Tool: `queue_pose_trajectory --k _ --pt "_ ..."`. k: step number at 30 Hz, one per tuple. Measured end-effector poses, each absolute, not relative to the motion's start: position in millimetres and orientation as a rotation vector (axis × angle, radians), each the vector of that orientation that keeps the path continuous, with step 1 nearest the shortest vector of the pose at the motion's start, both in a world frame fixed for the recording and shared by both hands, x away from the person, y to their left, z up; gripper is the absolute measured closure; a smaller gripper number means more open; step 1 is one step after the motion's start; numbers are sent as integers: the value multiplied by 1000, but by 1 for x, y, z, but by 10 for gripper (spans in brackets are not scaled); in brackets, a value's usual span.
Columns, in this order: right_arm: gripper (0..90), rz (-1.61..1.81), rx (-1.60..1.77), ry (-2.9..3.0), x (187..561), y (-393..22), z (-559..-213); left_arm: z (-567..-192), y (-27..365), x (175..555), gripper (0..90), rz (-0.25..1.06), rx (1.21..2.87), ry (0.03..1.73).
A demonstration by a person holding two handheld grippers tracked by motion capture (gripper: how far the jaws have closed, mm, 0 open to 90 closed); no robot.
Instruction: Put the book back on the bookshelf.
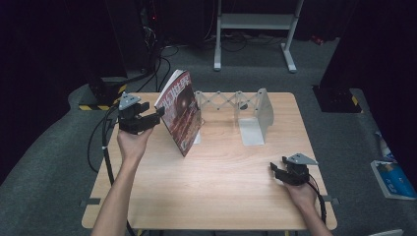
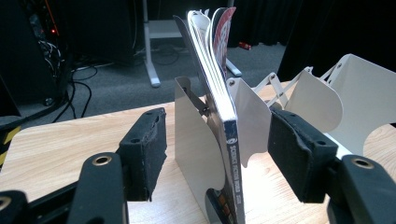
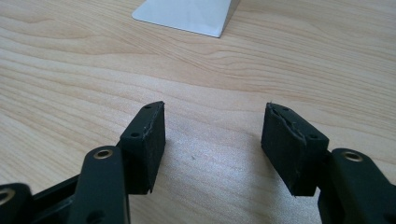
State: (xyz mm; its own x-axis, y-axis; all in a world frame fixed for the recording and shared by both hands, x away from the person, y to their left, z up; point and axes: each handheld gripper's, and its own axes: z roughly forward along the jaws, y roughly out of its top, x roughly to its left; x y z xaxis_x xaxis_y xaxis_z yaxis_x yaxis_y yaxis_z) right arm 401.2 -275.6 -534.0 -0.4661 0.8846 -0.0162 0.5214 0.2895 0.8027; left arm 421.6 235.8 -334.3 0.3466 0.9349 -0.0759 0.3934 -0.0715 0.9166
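Book [image 1: 180, 112] stands tilted near the tabletop's [image 1: 216, 191] far left corner, leaning in the left end of a white expanding book rack [image 1: 255, 117] that runs along the far edge. My left claw [image 1: 156, 114] is at the book's spine, jaws apart on either side, pads not touching it; a rack divider [image 2: 196, 149] stands just beside the spine between them. My right claw [image 1: 274, 169] rests near the right edge, jaws wide, holding nothing, rack foot [image 3: 187, 14] ahead. Middle and near edge of the tabletop lie bare wood.
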Motion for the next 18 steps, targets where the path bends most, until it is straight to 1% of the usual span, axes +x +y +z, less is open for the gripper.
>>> queue_pose_trajectory --k 18 --pt "400 1044 1257 2099 401 -275 -534 -341 246 407 371 690 1628 1202"
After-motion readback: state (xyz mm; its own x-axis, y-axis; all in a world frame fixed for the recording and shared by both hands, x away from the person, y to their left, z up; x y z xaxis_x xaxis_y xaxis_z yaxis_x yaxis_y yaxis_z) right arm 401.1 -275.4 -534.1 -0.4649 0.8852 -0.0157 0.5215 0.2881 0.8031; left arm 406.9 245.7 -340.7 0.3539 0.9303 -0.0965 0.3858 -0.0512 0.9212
